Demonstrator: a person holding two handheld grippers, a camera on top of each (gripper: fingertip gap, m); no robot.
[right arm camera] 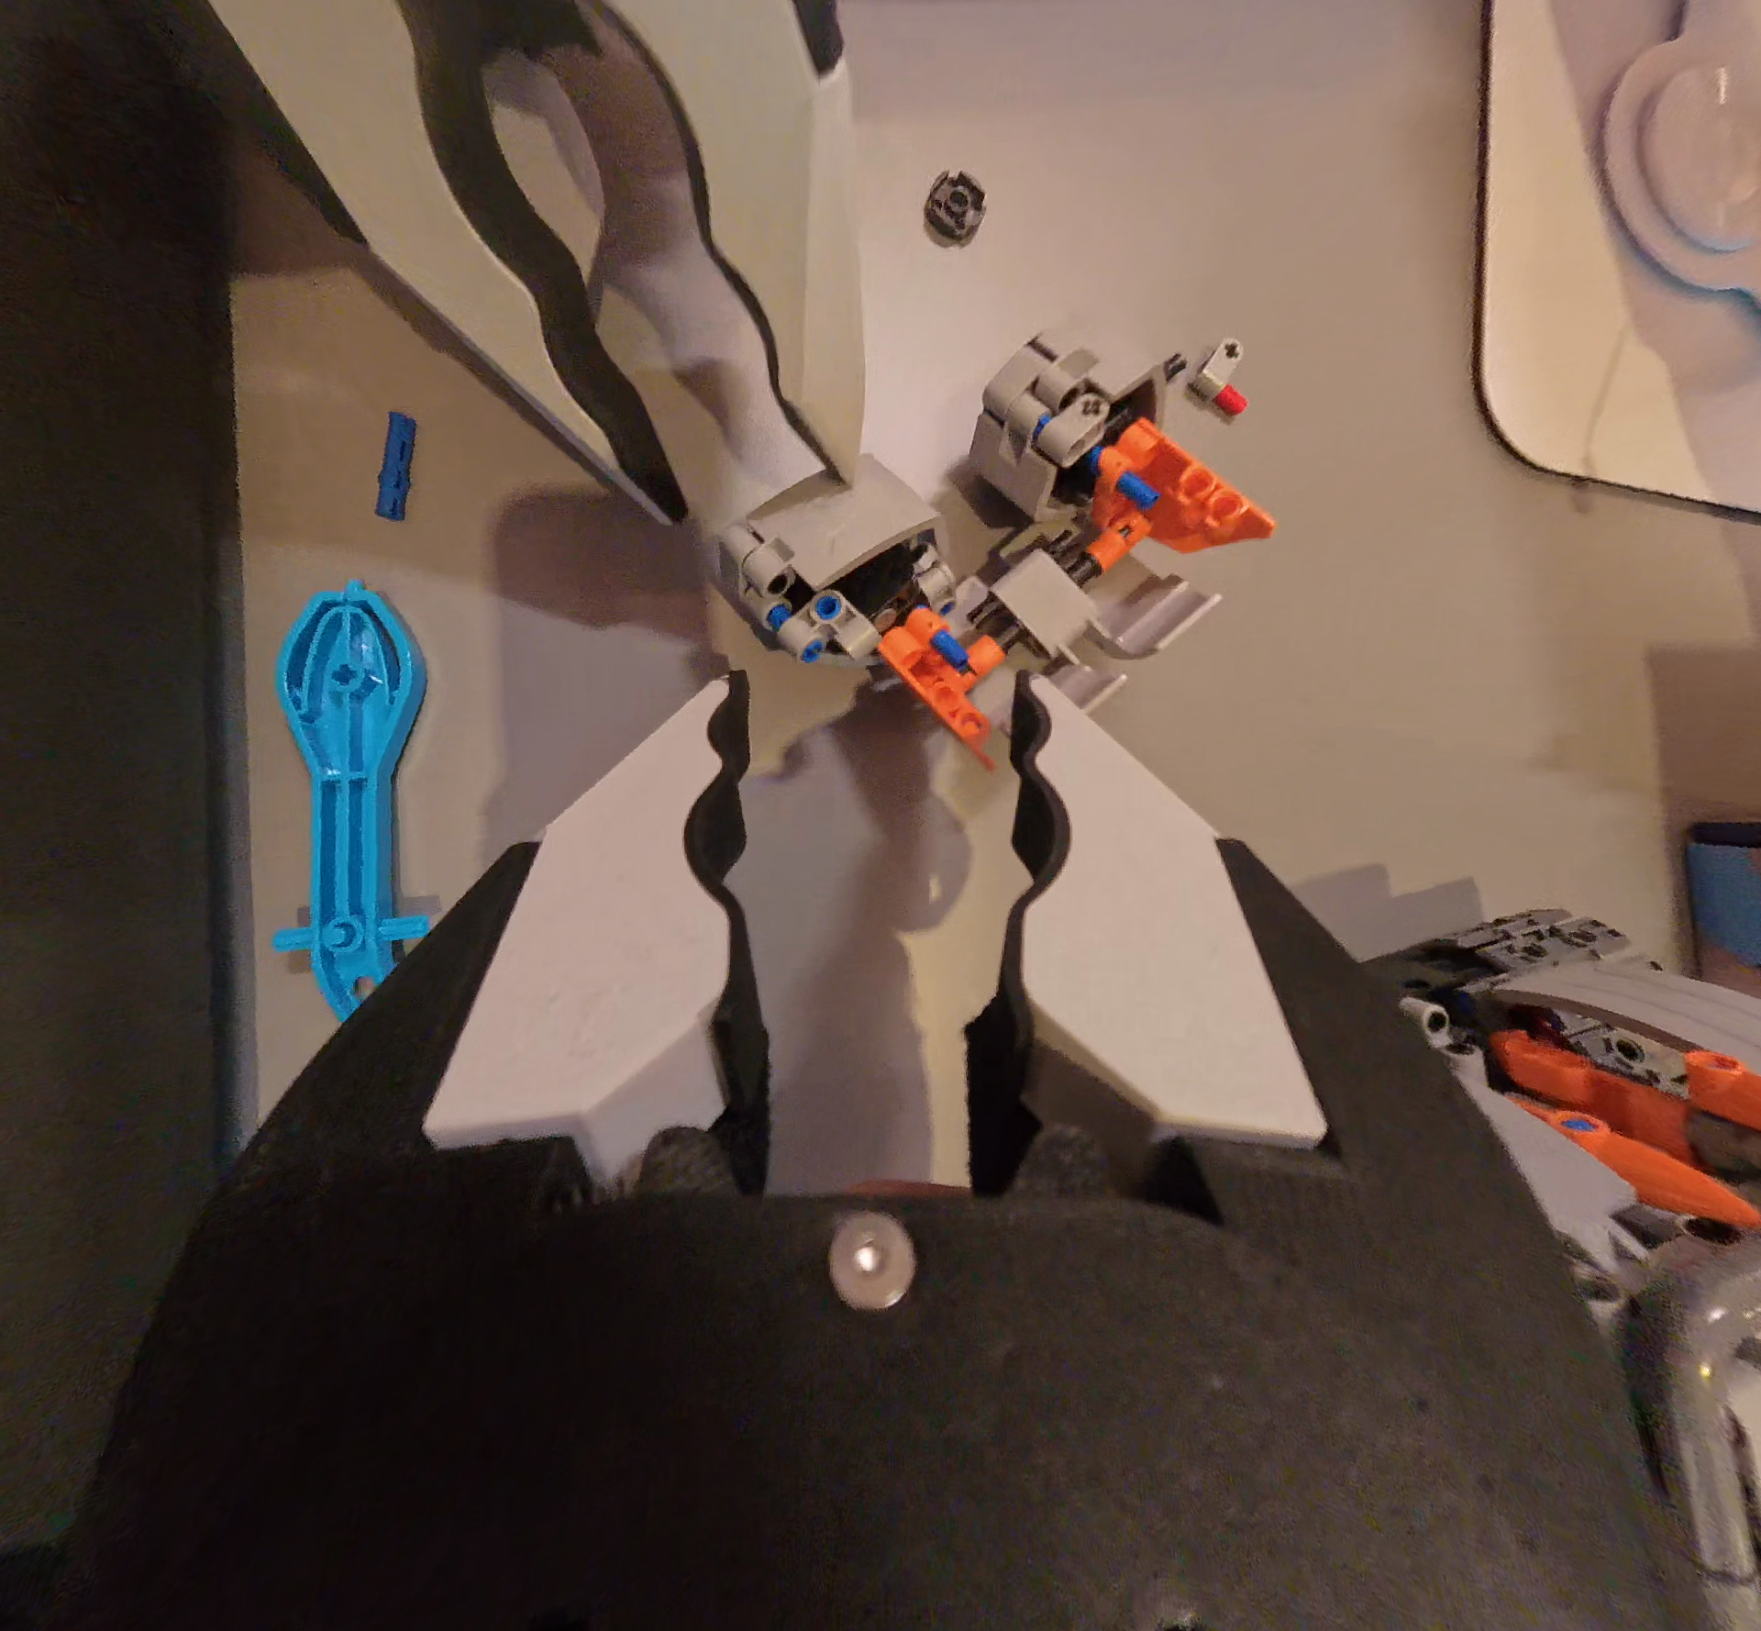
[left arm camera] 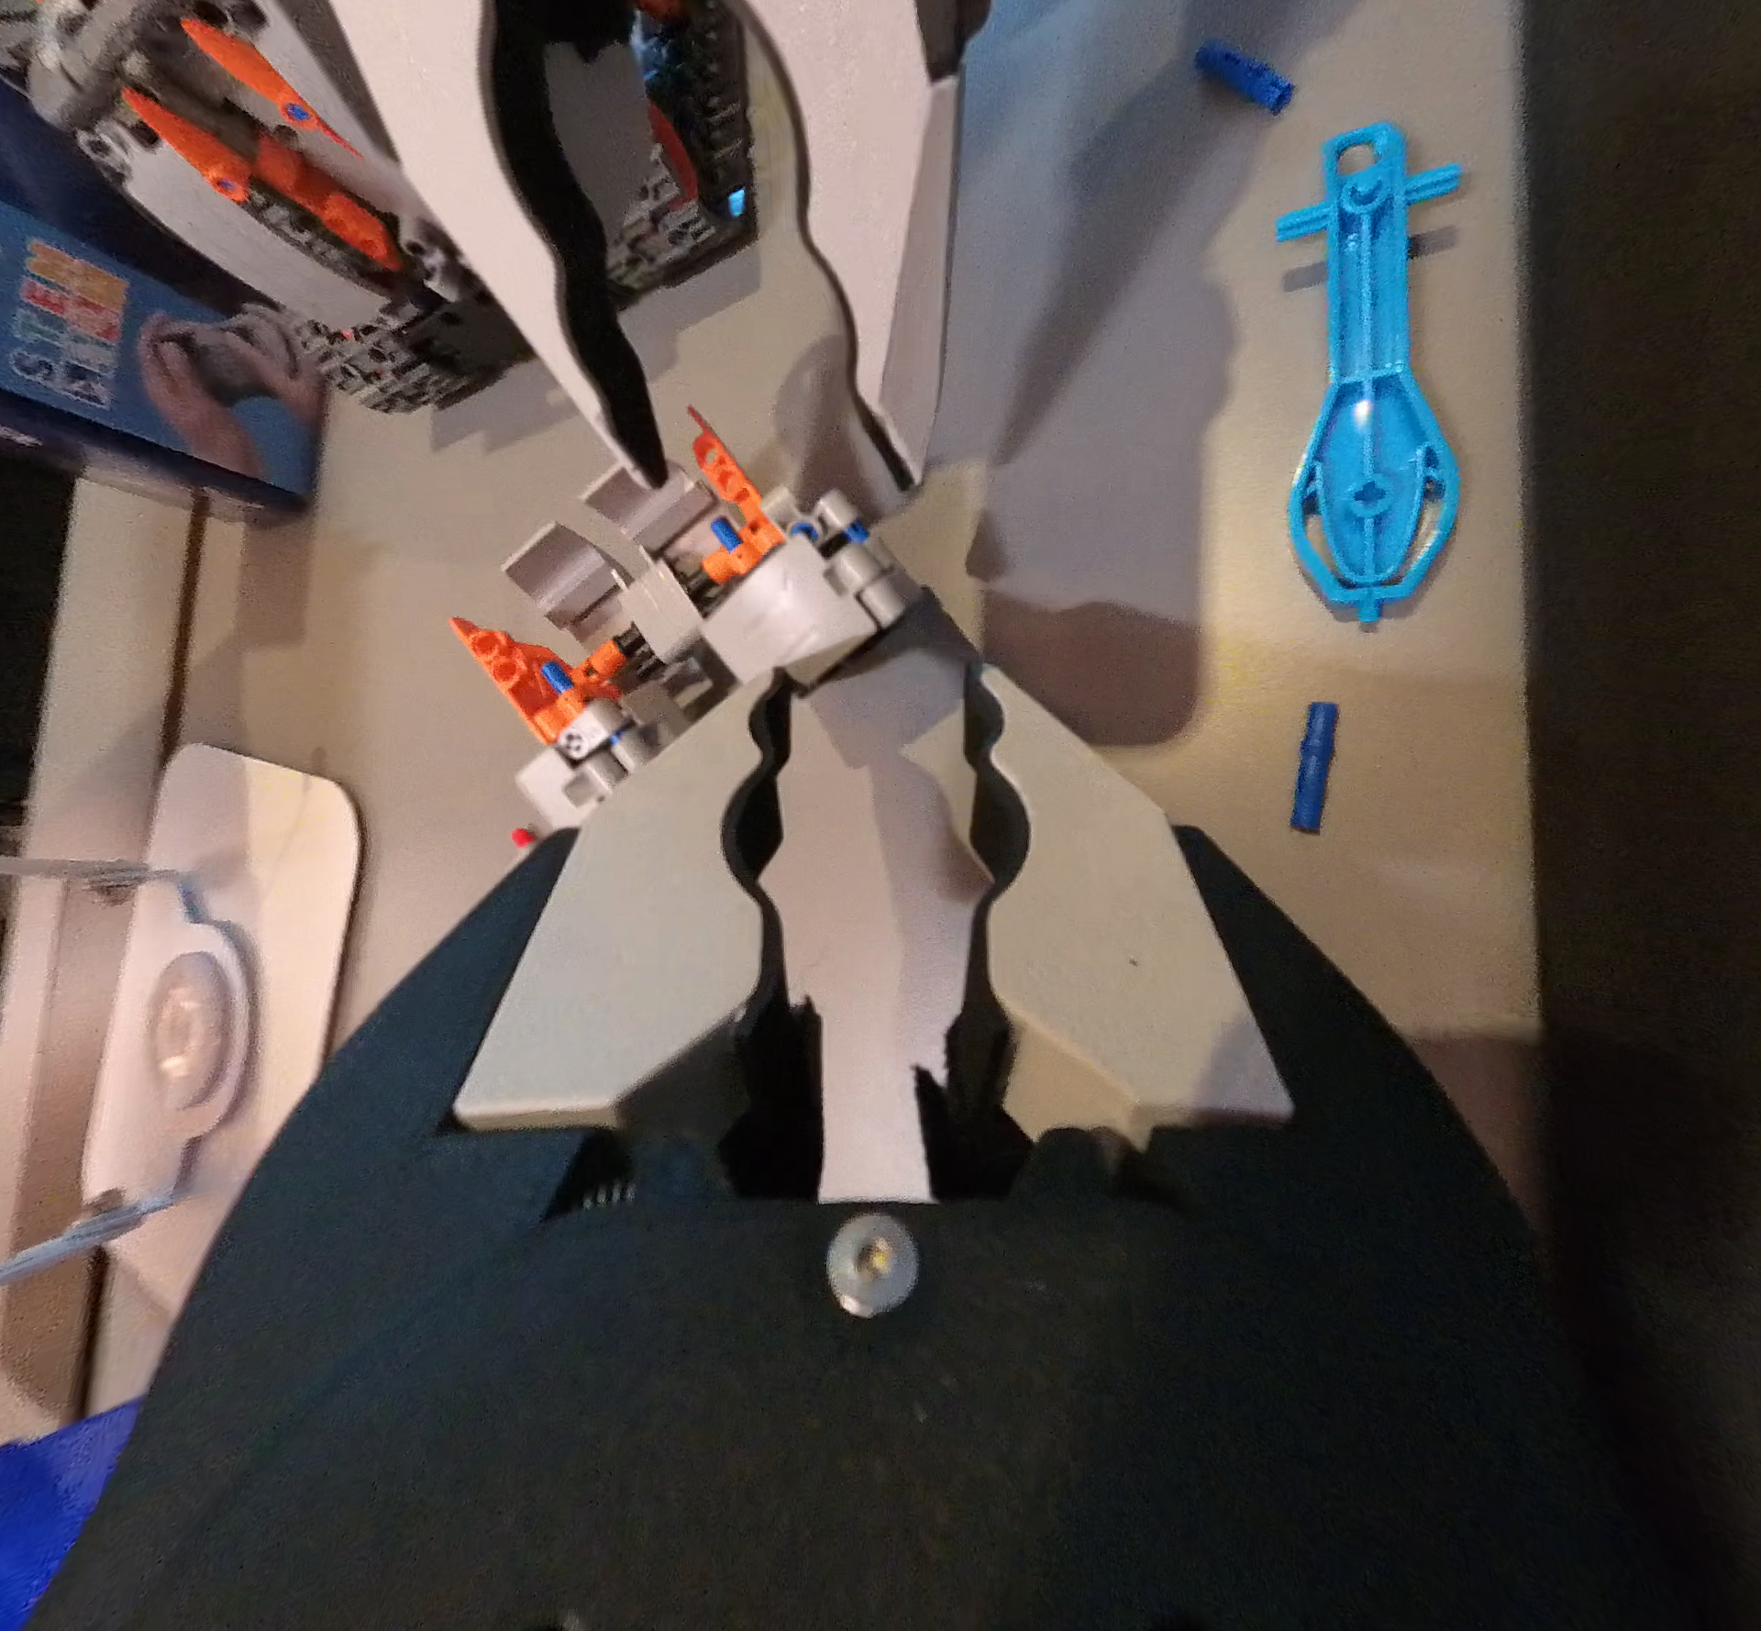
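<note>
The black body and screw of the left gripper (left arm camera: 881,680) fill the near edge of the left wrist view. Its jaws are set fairly narrow, and its tips are seen at either side of the grey curved end of a small grey-and-orange brick assembly (left arm camera: 686,613). Whether that end is actually pinched cannot be told.

The assembly lies on the pale table (left arm camera: 1096,346) between the two grippers, which face each other across it. The right gripper (right arm camera: 877,689) is held wide. An orange finned part of the assembly lies between its tips, and a gap can be seen on both sides of that part.

Any contact is judged to be at the very fingertips only. A hold this shallow would tolerate little twisting, and the loosely pinned halves are judged likely to hinge or separate under uneven pressure.

A light blue plastic tool (left arm camera: 1367,403) and two blue pins (left arm camera: 1244,77) (left arm camera: 1313,766) lie well apart from the assembly. A small grey-and-red piece (right arm camera: 1220,380) lies just beside it, and a dark round piece (right arm camera: 956,205) lies near it. A larger orange-and-grey model (right arm camera: 1620,1090) is seen at the edge of the right wrist view.
</note>
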